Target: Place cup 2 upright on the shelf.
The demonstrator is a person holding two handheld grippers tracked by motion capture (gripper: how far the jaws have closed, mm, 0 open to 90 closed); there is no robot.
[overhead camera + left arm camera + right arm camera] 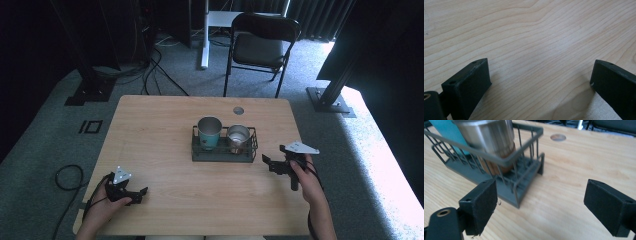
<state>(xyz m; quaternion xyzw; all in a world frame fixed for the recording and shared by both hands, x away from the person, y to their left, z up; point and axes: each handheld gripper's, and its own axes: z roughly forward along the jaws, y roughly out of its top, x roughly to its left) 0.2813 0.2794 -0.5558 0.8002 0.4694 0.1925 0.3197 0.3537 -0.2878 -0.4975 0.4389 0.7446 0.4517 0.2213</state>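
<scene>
Between the right gripper's [541, 205] wide-apart black jaws there's nothing but bare wood, so it isn't holding anything, but it's clearly lined up on the corner of the wire rack [524, 185] sitting just ahead and a bit to one side in the right gripper view. Inside that rack, nearest this gripper, is the steel cup [491, 142], standing upright with what looks like a copper-ish band near its base, and right behind it is the teal cup [441, 132]. From the high view the rack [224, 155] sits about mid-table, teal cup [209, 132] on the left side, steel cup [238, 136] on the right, both with their openings up, so the rack is basically corralling them side by side. The right gripper [275, 164] hangs just off the rack's right end, not touching it, which reads like the person is about to go for the steel cup or the rack itself. Over on the other side, the left gripper [539, 82] also has its jaws spread wide over plain table [529, 37], well away from everything; in the high view it [131, 194] is parked low near the front edge, probably just waiting its turn.
</scene>
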